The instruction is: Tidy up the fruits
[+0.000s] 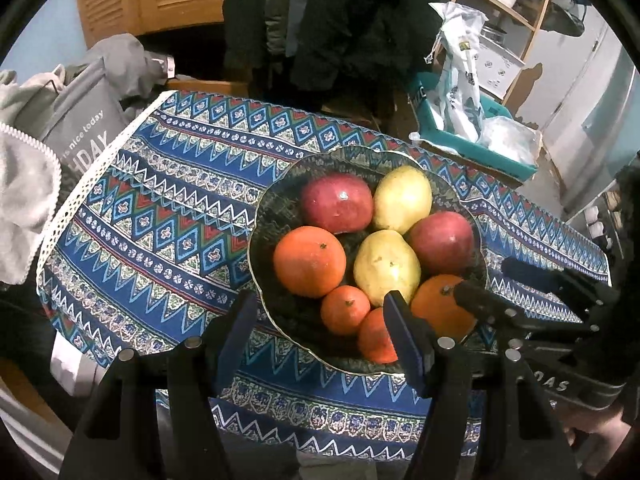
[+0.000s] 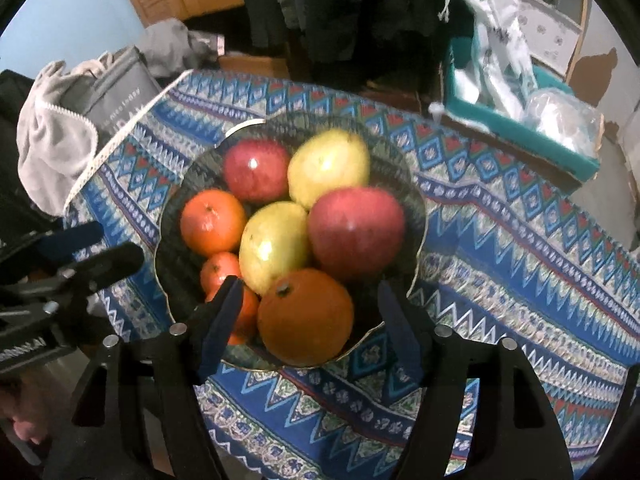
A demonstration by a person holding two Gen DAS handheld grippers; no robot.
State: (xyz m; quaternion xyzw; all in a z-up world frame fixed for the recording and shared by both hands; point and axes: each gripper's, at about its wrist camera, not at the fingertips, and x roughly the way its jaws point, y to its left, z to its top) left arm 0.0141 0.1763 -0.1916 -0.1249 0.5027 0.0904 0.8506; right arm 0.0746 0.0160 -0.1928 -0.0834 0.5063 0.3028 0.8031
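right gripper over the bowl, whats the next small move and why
Probably ease the right gripper down and close on the large orange. Its jaws stand open on either side of that orange, which sits at the near rim of the bowl, unobstructed from above.

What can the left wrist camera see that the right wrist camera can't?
Only the left wrist view shows the wooden shelf behind the table. Only the right wrist view shows the near orange whole, sitting between the open right gripper fingers. Both show the dark bowl with apples, pears and oranges, the patterned tablecloth, and the open left gripper.
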